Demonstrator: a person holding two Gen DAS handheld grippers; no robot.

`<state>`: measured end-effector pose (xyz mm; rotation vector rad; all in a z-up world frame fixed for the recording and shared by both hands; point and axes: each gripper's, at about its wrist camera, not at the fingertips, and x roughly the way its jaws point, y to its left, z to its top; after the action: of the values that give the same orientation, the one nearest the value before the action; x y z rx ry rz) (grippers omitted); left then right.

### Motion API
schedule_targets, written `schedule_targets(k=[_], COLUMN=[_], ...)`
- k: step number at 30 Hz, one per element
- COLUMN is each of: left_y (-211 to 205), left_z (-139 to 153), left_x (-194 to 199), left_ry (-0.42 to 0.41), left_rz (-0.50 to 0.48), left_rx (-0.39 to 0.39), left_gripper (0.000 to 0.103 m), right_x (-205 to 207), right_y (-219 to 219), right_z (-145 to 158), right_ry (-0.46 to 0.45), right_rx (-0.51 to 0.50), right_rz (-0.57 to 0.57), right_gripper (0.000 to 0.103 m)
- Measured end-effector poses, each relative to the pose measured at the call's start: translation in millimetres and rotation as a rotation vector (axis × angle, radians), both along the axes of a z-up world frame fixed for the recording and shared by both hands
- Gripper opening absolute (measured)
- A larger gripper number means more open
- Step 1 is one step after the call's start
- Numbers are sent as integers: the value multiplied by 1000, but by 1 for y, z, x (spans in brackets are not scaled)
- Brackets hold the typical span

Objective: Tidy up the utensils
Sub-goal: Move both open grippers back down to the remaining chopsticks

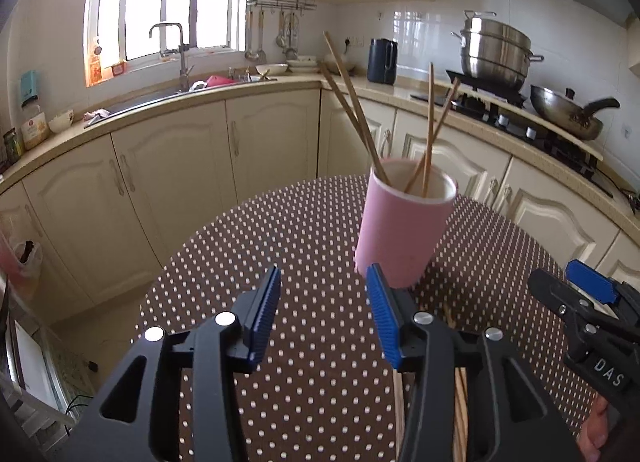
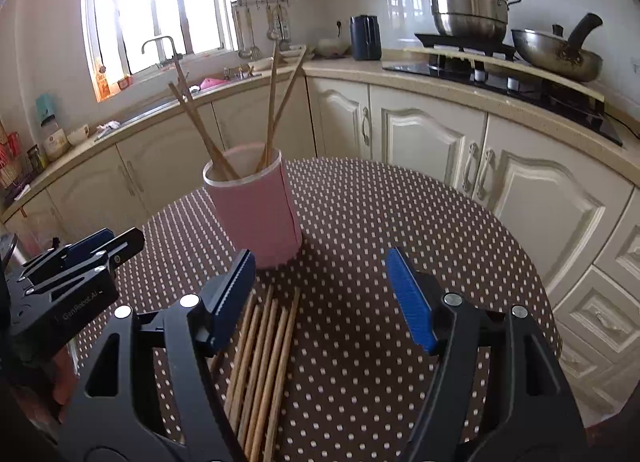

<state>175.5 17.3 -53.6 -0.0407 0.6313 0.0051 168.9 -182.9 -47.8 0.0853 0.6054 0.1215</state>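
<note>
Your left gripper (image 1: 323, 294) hangs over the polka-dot tablecloth (image 1: 312, 394) with its blue pads spread wide and nothing between them; in the right wrist view it shows at the far left edge (image 2: 102, 246), clear of the cup. Just past its right pad stands the pink cup (image 1: 400, 221), upright on the round table, with four chopsticks (image 1: 352, 101) leaning out of it, two tilted to the left and two nearer upright. From the right wrist view the same cup (image 2: 256, 209) sits ahead and left of centre, and a bundle of loose chopsticks (image 2: 264, 374) lies flat on the cloth in front of it, side by side, running toward you and passing under your right gripper's left finger. Your right gripper (image 2: 326, 290) is also released, jaws wide apart and empty, hovering above the cloth just beside that bundle. Behind the table runs the kitchen counter, with a steel steamer pot (image 2: 468, 5) and a wok (image 2: 556, 53) on the stove at right.
</note>
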Motion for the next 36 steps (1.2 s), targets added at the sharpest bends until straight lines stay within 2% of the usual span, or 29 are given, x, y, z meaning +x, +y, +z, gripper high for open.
schedule_targets(k=[2,10,14,19,36], left_y=[0,0,0,-3,-6], left_z=[-6,-30,-38,-46,-62], left_x=[-4,-14,-18,-23,-24], left_ry=[7,64,88,105,162], left_rz=[-5,-33,-48,-64,-80], left_rx=[3,-1,-12,-14,-25], left_gripper=[51,53,59,60,64], right_x=[-2,-6,-6,-4,-2], right_y=[1,5,6,11,27], right_z=[-8,-35,-46,-58,-78], right_ry=[25,95,134,176,264], right_rx=[-14,-43,-56,-79,-117], right_rz=[-1,-1,0,2,27], right_gripper=[70,72,72,72,72])
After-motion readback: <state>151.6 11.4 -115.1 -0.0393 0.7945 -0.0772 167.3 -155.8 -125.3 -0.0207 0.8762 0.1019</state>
